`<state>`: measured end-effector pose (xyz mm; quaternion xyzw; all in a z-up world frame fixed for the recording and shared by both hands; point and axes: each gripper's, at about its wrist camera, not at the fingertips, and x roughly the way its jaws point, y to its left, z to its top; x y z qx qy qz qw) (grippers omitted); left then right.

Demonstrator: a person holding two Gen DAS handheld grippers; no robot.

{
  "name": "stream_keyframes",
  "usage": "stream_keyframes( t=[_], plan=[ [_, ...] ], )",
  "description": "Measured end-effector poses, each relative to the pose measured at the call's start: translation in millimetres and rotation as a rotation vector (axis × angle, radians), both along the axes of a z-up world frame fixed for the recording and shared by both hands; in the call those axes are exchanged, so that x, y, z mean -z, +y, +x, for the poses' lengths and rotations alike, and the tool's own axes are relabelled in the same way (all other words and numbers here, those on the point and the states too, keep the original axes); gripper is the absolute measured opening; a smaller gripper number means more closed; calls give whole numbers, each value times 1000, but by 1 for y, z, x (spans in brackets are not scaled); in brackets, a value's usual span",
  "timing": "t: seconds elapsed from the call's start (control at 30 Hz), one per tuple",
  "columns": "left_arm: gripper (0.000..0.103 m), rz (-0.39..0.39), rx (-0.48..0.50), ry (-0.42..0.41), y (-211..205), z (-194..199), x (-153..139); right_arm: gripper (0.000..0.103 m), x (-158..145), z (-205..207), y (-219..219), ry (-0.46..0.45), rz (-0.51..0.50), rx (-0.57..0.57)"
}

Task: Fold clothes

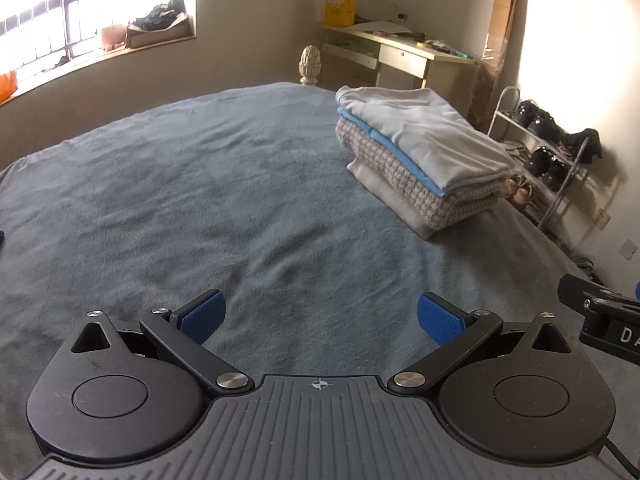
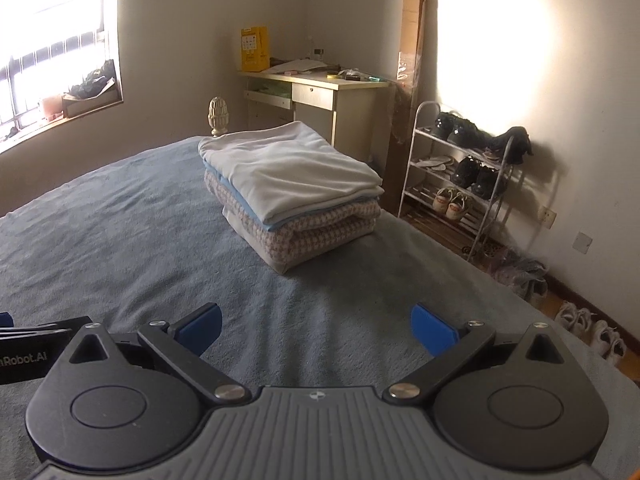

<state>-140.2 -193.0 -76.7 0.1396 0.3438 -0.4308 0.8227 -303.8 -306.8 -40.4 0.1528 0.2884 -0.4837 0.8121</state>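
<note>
Left wrist view shows me my left tool [image 1: 321,315] with its blue pads spread wide and nothing between them, hanging over the grey-blue bed [image 1: 168,200]. Ahead and to the right, near the far edge of the bed, sits a neat stack of folded clothes [image 1: 420,156]: a pale grey piece on top, a blue one under it, then a checked knit, with a cream layer at the bottom. At the right edge of this view I catch a black part of my right tool [image 1: 600,320], just beside the left one.

From the right wrist view, my right tool [image 2: 316,328] is also wide and holds nothing, over bare bedcover. The stack lies straight ahead of it, well apart from the pads [image 2: 434,330]. Behind the bed stands a table [image 2: 320,92] with a yellow box [image 2: 254,49] on it, and a shoe rack [image 2: 456,176] stands against the wall on the right.
</note>
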Motion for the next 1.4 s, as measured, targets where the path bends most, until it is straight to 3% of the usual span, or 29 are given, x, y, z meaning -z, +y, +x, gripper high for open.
stream_keyframes(
  t=[1.4],
  plan=[
    [103, -15, 18, -60, 1, -14, -5, 103, 2, -7, -2, 9, 35, 21]
  ],
)
